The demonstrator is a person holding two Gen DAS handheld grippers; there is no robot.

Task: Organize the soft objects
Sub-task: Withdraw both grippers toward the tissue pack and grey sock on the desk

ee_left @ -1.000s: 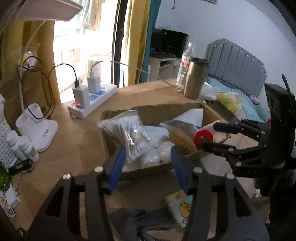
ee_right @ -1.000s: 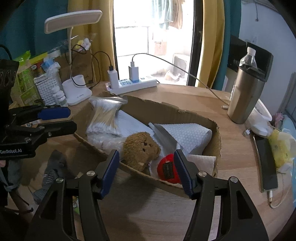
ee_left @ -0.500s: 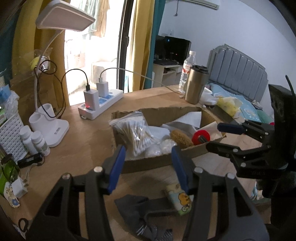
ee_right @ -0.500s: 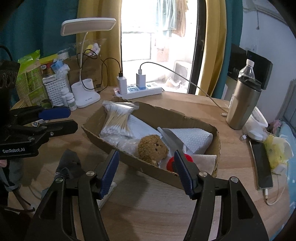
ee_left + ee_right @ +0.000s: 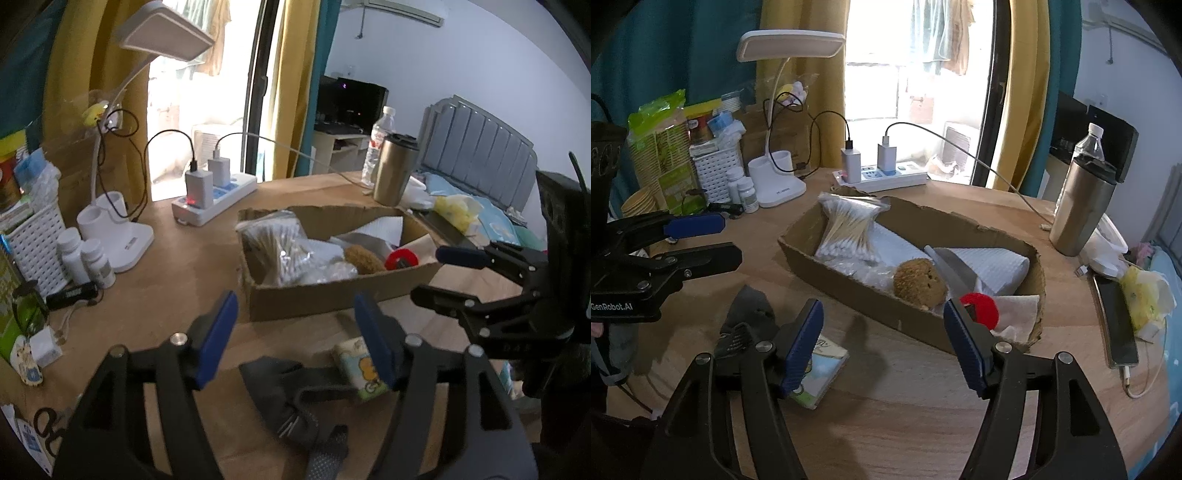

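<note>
A torn cardboard box (image 5: 332,295) (image 5: 871,295) sits mid-table. In it lie a bag of cotton swabs (image 5: 284,243) (image 5: 849,229), a brown plush toy (image 5: 364,256) (image 5: 919,282), a red soft object (image 5: 400,258) (image 5: 980,306) and white paper towels (image 5: 993,266). In front of the box lie a dark grey cloth (image 5: 284,384) (image 5: 750,314) and a cartoon tissue pack (image 5: 360,365) (image 5: 820,373). My left gripper (image 5: 297,332) (image 5: 716,242) hovers above the cloth, its jaws opening and empty. My right gripper (image 5: 882,339) (image 5: 443,275) hangs before the box's near wall, its jaws also opening with nothing between them.
A power strip with chargers (image 5: 218,203) (image 5: 886,177) and a white lamp base (image 5: 118,236) stand behind the box. A steel tumbler (image 5: 1082,206), a water bottle and a phone (image 5: 1115,325) are at the right. Pill bottles (image 5: 92,258) and a white basket crowd the left.
Both grippers have drawn back from the box, so it looks smaller and farther. The grey cloth and tissue pack have come further into view. Both pairs of jaws stand wider.
</note>
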